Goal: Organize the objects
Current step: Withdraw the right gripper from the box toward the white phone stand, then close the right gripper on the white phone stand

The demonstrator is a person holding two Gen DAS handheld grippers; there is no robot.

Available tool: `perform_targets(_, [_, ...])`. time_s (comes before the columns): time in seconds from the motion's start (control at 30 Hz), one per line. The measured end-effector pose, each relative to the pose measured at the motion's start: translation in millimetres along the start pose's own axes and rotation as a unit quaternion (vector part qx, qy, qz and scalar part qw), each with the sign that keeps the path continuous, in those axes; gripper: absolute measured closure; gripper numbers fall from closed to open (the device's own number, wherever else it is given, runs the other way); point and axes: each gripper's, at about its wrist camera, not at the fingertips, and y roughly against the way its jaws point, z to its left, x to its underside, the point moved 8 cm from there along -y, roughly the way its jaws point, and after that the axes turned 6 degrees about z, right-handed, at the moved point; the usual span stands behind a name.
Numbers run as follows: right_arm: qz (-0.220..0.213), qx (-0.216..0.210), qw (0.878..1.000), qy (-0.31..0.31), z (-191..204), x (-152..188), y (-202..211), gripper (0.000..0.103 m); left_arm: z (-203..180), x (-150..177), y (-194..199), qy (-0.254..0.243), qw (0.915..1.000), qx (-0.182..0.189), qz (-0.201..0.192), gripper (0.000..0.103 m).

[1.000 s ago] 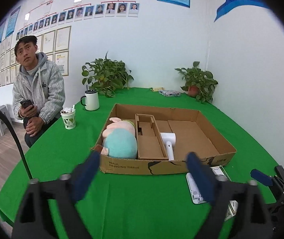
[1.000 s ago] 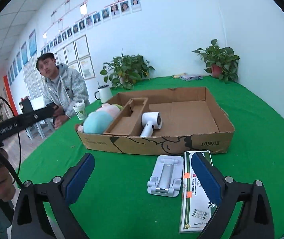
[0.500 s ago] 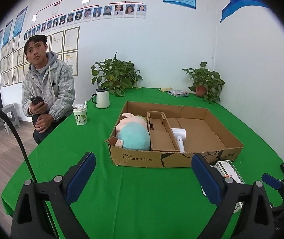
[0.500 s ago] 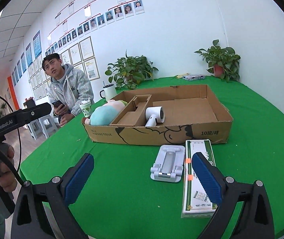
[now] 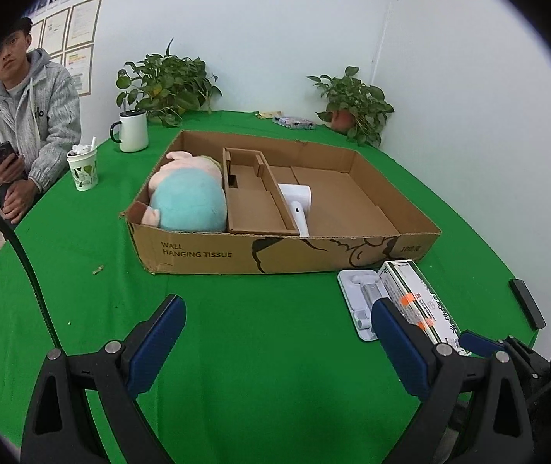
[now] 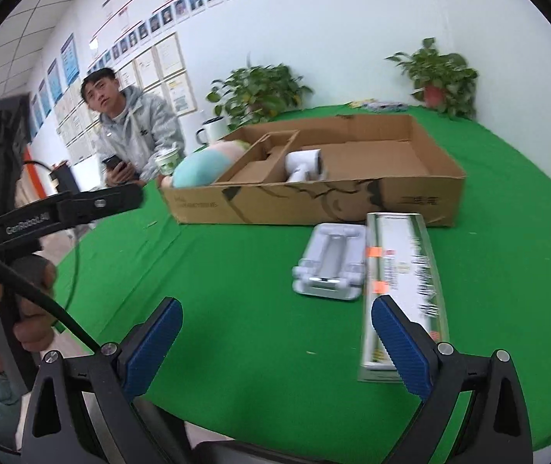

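A shallow cardboard box [image 5: 206, 251] [image 6: 422, 197] sits on the green table. It holds a teal and pink plush toy [image 5: 188, 199] [image 6: 202, 162], a cardboard insert [image 5: 252, 193] and a white hair dryer [image 5: 296, 203] [image 6: 304, 164]. In front of the box lie a white phone stand [image 5: 356, 301] [image 6: 329, 261] and a long green and white carton [image 5: 418, 297] [image 6: 403, 278], side by side. My left gripper [image 5: 277, 342] is open and empty, above the table before the box. My right gripper [image 6: 275, 342] is open and empty, just short of the carton.
A seated man [image 5: 24, 116] holds a phone at the table's left. A paper cup [image 5: 82, 168] and a white mug [image 5: 132, 131] stand left of the box. Two potted plants [image 5: 167, 85] [image 5: 353, 104] stand at the back by the wall.
Both grippers have drawn back and tilted down toward the table. The right one has closed in on the carton and phone stand. Nothing on the table has moved.
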Motion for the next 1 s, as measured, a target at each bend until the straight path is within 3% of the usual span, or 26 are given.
perform_targets(0.27, [0.079, 0.021, 0.997, 0.009, -5, -11, -78, 0.009, 2, -6, -26, 0.010, 0.9996, -0.017, 0.020, 0.007])
perform_targets(0.53, [0.143, 0.090, 0.986, -0.011, -56, -21, -121, 0.013, -9, -13, -62, 0.025, 0.9984, 0.016, 0.047, 0.008])
perform_targets(0.63, [0.164, 0.102, 0.981, -0.025, -63, -27, -138, 0.023, -8, -12, -75, 0.030, 0.9969, 0.029, 0.066, 0.010])
perform_targets(0.77, [0.156, 0.103, 0.982, -0.016, -48, -32, -147, 0.040, 1, -9, -81, 0.032, 0.9952, 0.044, 0.081, 0.010])
perform_targets(0.83, [0.154, 0.087, 0.984, -0.014, -38, -30, -148, 0.040, 7, -7, -83, 0.036, 0.9934, 0.056, 0.093, 0.010])
perform_targets(0.93, [0.145, 0.030, 0.989, 0.013, -13, -17, -142, 0.039, 14, 2, -84, 0.046, 0.9888, 0.084, 0.115, 0.010])
perform_targets(1.0, [0.135, 0.000, 0.990, 0.030, 0, -6, -133, 0.036, 16, 10, -86, 0.061, 0.9823, 0.117, 0.133, 0.010])
